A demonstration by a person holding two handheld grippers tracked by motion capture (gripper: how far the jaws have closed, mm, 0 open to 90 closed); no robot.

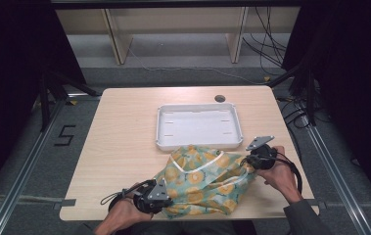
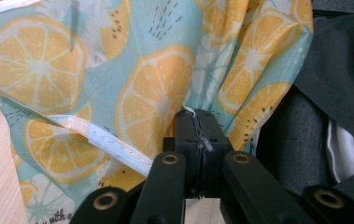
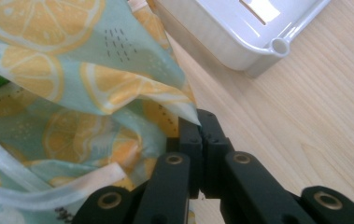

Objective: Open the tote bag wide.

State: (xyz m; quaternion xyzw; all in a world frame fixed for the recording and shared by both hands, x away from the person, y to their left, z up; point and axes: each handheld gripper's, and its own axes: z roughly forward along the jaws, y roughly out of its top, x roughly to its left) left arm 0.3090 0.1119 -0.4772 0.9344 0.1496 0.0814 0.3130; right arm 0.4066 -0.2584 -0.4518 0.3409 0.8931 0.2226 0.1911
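Pulling the two corners apart unevenly is the main risk: the lemon-print cloth (image 1: 205, 178) is a thin, slippery-looking fabric, and each grip has only a small pinch of its edge, so a sharp tug from either hand could slide the hem out of the jaws and drop that side back onto the table (image 1: 124, 127). A second risk is the white tray (image 1: 198, 125): the far edge of the cloth lies against the tray's near rim, so lifting or spreading toward the tray could drag fabric over the rim or nudge the tray along the table. The near edge of the cloth hangs at the table's front edge, away from the tray, and a slack pull may let it spill off toward the person's lap.

The cloth lies bunched on the table just in front of the tray, between the two hands. The left gripper (image 2: 198, 122), at the cloth's corner farthest from the tray, has its jaws closed tight on a fold by the white stitched hem (image 2: 114, 144). The right gripper (image 3: 200, 125), beside the tray's near right corner, has its jaws closed on a pointed corner of the cloth; how deep that bite goes is hard to tell, as it seems to catch only the tip.
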